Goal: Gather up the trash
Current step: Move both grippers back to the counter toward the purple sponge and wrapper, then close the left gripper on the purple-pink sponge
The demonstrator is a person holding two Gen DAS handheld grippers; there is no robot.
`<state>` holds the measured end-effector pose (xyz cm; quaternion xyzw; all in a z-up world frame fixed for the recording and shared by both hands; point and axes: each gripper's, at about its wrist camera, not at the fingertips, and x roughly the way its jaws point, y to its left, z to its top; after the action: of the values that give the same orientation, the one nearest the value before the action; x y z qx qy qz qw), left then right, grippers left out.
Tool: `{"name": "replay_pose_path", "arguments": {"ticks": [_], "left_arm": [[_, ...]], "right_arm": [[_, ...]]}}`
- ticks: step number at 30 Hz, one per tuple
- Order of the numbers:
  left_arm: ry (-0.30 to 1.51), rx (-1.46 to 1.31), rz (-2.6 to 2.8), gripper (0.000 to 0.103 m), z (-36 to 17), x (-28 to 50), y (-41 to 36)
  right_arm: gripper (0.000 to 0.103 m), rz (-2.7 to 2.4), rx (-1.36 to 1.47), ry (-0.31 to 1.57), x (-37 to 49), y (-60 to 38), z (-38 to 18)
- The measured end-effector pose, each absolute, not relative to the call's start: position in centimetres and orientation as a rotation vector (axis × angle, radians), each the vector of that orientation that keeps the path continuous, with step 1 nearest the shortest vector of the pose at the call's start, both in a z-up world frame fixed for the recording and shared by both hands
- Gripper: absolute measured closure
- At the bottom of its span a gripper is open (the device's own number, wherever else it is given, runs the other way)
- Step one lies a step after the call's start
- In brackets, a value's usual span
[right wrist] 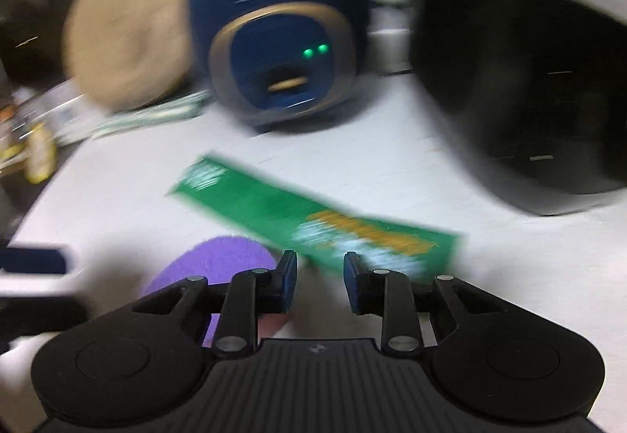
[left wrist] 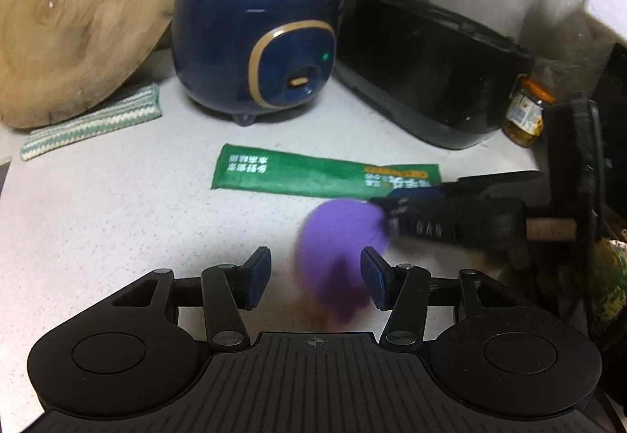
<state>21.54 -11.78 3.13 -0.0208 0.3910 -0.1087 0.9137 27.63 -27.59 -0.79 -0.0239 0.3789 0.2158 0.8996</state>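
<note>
A long green wrapper (left wrist: 313,176) (right wrist: 274,205) lies flat on the pale counter (left wrist: 117,217). In front of it is a purple fuzzy piece (left wrist: 341,249) (right wrist: 219,264), blurred. My left gripper (left wrist: 315,278) is open low over the counter. The purple piece shows between its fingers, nearer the right finger, with neither pad on it. My right gripper (left wrist: 382,207) (right wrist: 319,276) reaches in from the right, with its tips at the purple piece's far edge and the wrapper's near end. Its jaws stand a little apart with nothing pinched, and the purple piece lies left of its left finger.
A blue rice cooker (left wrist: 254,41) (right wrist: 282,53) stands behind the wrapper. A black appliance (left wrist: 431,72) (right wrist: 529,100) is at the right and a round wooden board (left wrist: 78,13) leans at the left. A striped cloth (left wrist: 90,123) and a jar (left wrist: 525,115) are at the edges.
</note>
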Motion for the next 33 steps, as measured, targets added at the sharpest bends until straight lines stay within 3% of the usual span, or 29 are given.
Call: {"name": "replay_pose_path", "arguments": {"ticks": [3, 5, 8, 14, 15, 17, 20, 23, 25, 33], "left_arm": [[0.813, -0.031, -0.206, 0.047, 2.9, 21.5, -11.4], [0.816, -0.028, -0.193, 0.047, 2.8, 21.4, -11.1], [0.818, -0.035, -0.177, 0.047, 2.8, 21.2, -10.5], [0.812, -0.042, -0.173, 0.047, 3.1, 20.7, -10.2], [0.811, -0.042, -0.175, 0.047, 3.1, 20.6, -10.2], [0.811, -0.043, -0.181, 0.047, 3.1, 20.5, -10.3], [0.81, -0.042, -0.196, 0.047, 3.1, 20.5, -10.5], [0.803, -0.038, -0.225, 0.047, 3.1, 20.4, -11.0], [0.787, -0.028, -0.261, 0.047, 3.1, 20.2, -11.6], [0.729, 0.257, -0.324, 0.047, 1.6, 19.7, -16.2]], "right_arm": [[0.074, 0.476, -0.124, 0.728, 27.5, -26.4, -0.4], [0.055, 0.433, -0.189, 0.676, 28.2, -26.1, -0.2], [0.037, 0.42, -0.257, 0.648, 29.6, -26.0, -0.5], [0.037, 0.443, -0.204, 0.744, 32.0, -27.0, -1.8], [0.039, 0.456, -0.188, 0.757, 31.8, -27.2, -1.7], [0.061, 0.476, -0.182, 0.772, 30.7, -27.5, -1.5], [0.079, 0.456, -0.188, 0.787, 28.9, -27.8, -1.3], [0.09, 0.442, -0.114, 0.82, 27.1, -28.9, -0.9], [0.095, 0.435, -0.075, 0.839, 25.9, -29.5, -0.8], [0.094, 0.408, -0.068, 0.833, 21.4, -30.8, -1.1]]}}
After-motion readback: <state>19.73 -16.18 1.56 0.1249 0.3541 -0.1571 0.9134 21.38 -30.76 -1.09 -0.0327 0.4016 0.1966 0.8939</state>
